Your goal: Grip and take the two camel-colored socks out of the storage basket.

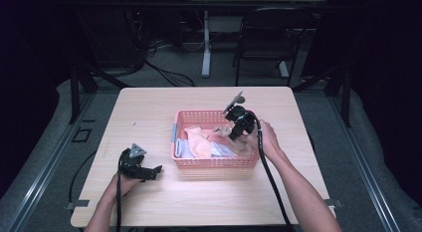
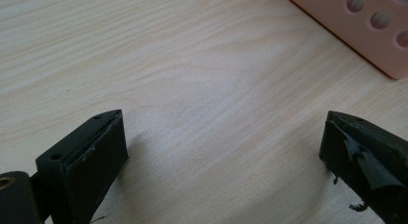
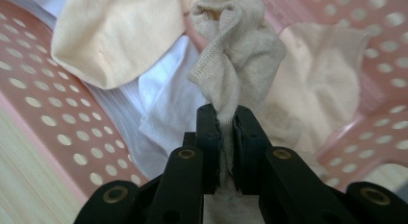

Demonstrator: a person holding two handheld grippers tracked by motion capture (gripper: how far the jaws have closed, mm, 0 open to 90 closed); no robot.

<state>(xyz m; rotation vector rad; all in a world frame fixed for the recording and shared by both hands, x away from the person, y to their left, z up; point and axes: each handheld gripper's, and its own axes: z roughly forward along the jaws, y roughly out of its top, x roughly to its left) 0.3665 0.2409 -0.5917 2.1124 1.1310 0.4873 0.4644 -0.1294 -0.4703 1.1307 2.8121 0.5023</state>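
Note:
A pink perforated basket (image 1: pixel 216 163) sits in the middle of the light wooden table and holds several pale cloths. My right gripper (image 3: pixel 226 120) is shut on a beige sock (image 3: pixel 238 51), which bunches up between and above the jaws over the basket's right part. In the high view that right gripper (image 1: pixel 230 131) hangs over the basket with the beige sock (image 1: pixel 222 130) lifted a little. A cream cloth (image 3: pixel 113 39) and a white cloth (image 3: pixel 166 106) lie under it. My left gripper (image 1: pixel 155 171) rests low on the table left of the basket, open, with bare wood between its jaws (image 2: pixel 221 152).
The basket's corner (image 2: pixel 365 31) shows at the upper right of the left gripper view. A black chair (image 1: pixel 268 38) and a table leg (image 1: pixel 206 48) stand beyond the far edge. Black cables trail from both grippers toward the near edge.

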